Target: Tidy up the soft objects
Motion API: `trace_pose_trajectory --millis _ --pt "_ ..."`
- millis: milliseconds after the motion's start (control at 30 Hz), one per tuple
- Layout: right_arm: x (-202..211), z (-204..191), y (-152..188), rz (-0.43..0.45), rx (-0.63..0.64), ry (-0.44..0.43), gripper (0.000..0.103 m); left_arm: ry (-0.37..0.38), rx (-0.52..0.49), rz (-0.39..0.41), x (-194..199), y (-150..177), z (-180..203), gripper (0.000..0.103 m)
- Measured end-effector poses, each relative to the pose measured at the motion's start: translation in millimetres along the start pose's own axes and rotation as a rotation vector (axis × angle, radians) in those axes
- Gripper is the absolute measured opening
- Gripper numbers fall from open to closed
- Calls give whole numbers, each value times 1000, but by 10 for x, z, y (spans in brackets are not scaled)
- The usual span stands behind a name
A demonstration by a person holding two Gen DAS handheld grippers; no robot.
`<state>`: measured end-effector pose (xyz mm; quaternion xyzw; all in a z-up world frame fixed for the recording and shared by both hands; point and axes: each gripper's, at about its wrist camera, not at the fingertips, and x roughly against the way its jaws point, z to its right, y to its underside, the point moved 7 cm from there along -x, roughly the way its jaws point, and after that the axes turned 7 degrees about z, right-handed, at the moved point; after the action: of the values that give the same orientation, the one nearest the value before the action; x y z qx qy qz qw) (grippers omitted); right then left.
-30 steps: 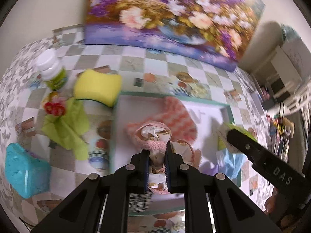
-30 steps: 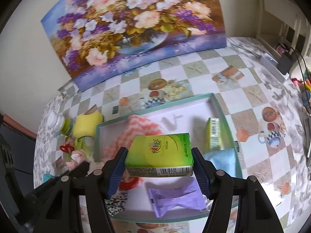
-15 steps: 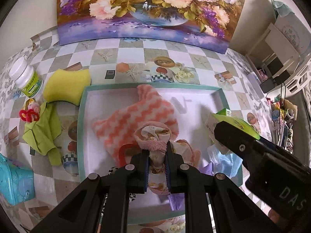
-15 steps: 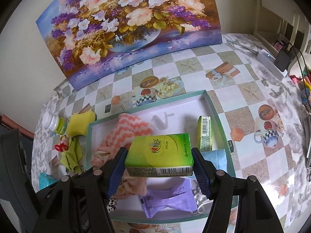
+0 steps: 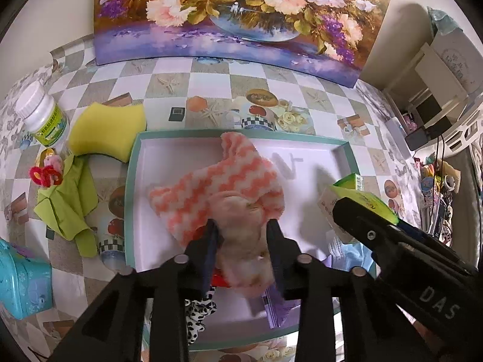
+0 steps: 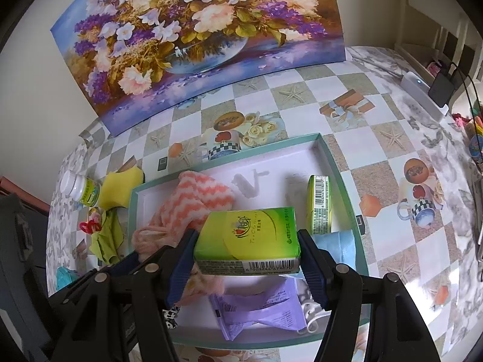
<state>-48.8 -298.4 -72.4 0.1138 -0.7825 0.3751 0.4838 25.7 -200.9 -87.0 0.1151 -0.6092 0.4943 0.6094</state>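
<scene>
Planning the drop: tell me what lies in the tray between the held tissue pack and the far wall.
In the right wrist view, white floor lies bare between the tissue pack and the tray's far wall; the striped cloth lies to the left.

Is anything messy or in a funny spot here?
A little. The tissue pack in the tray stands on its edge instead of lying flat, and the green cloth lies crumpled outside the tray beside the sponge.
</scene>
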Motion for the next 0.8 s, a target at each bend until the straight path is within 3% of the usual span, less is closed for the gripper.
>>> trace_pose_trajectory --millis 333,567,700,800 --pt "-60 -6 20 -19 -6 -1 69 -47 20 6 64 -29 -172 41" --pt "-67 -26 33 -27 4 8 69 -89 60 33 139 -91 -359 48" --pt "-88 -36 56 -44 11 18 69 -119 93 39 159 -109 -489 60" --pt "-95 -38 64 -50 20 30 71 -142 115 36 157 -114 -593 60"
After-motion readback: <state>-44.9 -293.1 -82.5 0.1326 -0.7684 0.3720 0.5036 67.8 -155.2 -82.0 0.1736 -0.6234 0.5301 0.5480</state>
